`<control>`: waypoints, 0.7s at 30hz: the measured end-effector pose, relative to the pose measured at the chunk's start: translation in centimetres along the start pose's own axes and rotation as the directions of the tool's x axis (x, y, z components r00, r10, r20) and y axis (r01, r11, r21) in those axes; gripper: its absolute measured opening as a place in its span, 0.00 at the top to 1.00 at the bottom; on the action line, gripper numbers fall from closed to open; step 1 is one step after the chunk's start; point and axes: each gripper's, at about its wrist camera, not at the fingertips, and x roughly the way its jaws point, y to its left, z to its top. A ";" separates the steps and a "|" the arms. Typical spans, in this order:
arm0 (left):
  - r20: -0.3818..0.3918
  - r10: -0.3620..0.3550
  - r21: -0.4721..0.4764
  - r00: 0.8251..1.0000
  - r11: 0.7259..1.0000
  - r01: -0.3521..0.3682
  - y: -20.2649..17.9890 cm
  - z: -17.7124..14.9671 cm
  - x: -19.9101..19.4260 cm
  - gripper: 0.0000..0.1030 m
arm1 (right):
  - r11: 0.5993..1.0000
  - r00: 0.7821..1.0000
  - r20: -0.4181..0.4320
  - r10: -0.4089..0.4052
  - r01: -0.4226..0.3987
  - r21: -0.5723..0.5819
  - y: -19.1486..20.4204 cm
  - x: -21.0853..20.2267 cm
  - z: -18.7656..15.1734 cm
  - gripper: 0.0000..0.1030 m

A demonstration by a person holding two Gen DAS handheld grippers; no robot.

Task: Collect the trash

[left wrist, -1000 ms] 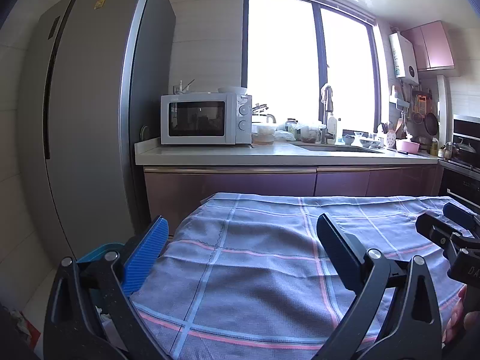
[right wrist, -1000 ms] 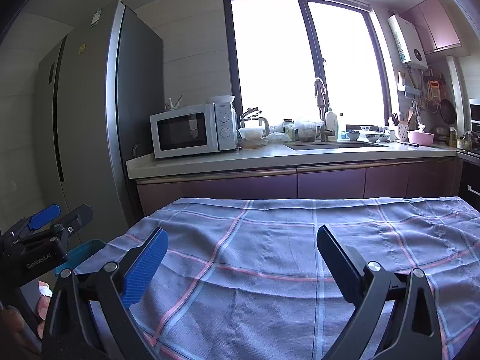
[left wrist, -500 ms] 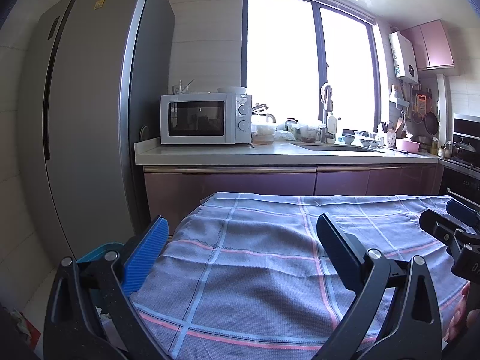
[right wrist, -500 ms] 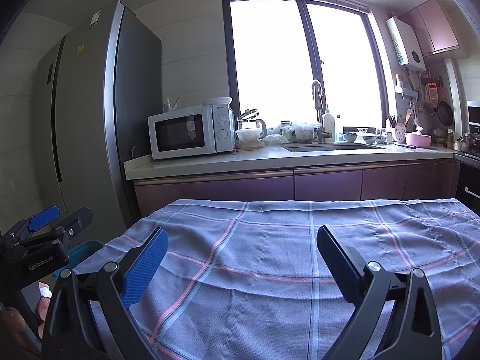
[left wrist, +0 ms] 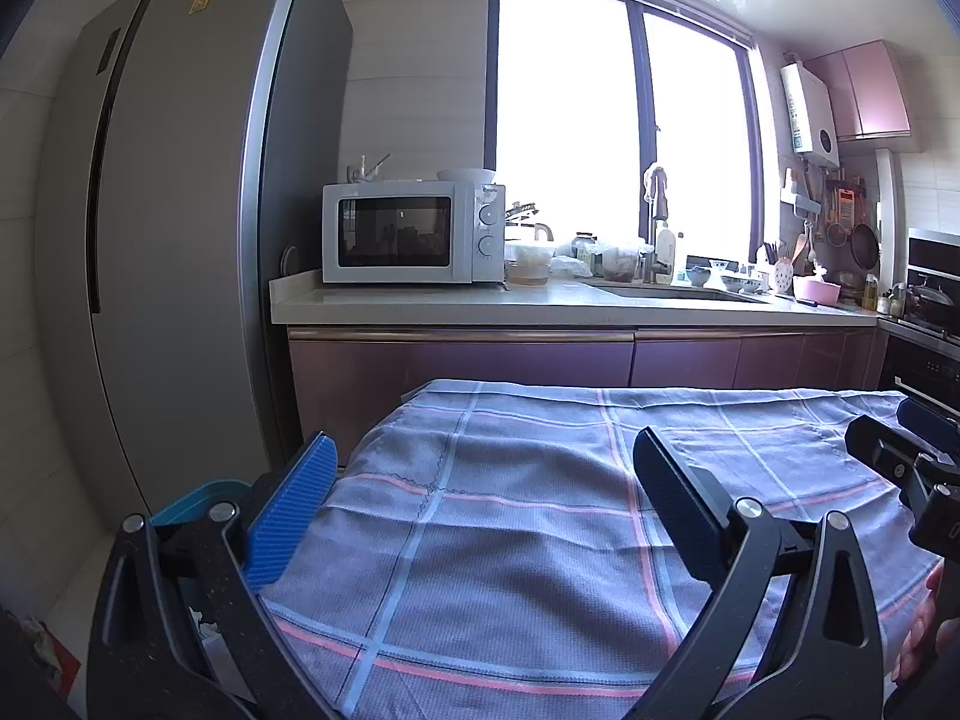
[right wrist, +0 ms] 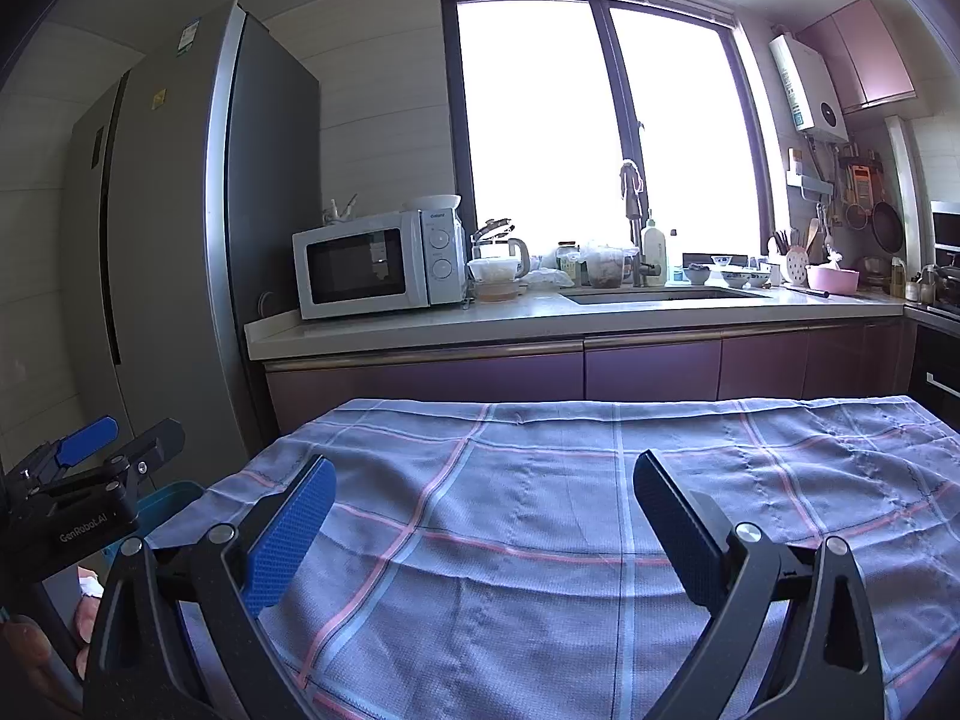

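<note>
I see the fridge (left wrist: 180, 276) filling the left, then the counter (left wrist: 540, 306) with the microwave (left wrist: 414, 232) under the window. Nearer me, a checked cloth (left wrist: 528, 510) covers the table, bare of trash. A blue bin (left wrist: 198, 495) sits off the table's left edge, and crumpled scraps (left wrist: 42, 648) lie on the floor by its near left corner, lower left of my left gripper (left wrist: 480, 510), the nearer one. Their long axis I cannot tell. My right gripper (right wrist: 480, 516) hovers mid-table. Both are spread wide, grasping nothing.
</note>
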 end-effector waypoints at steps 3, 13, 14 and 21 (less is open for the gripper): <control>-0.001 -0.001 -0.001 1.000 1.000 0.001 0.0 0.0 0.0 0.05 | 1.000 1.000 0.000 0.000 0.000 -0.001 0.0 -0.1 0.0 0.07; -0.008 0.004 -0.004 1.000 1.000 -0.004 0.0 -0.3 0.2 0.05 | 1.000 1.000 0.000 -0.001 0.001 0.007 -0.3 0.1 0.0 0.07; -0.009 0.005 -0.003 1.000 1.000 -0.005 0.0 -0.3 0.2 0.05 | 1.000 1.000 0.000 -0.001 0.001 0.006 -0.3 0.1 0.0 0.07; -0.012 0.010 -0.003 1.000 1.000 -0.010 -0.1 -0.4 0.1 0.05 | 1.000 1.000 -0.002 -0.002 0.002 0.009 -0.5 0.3 0.0 0.07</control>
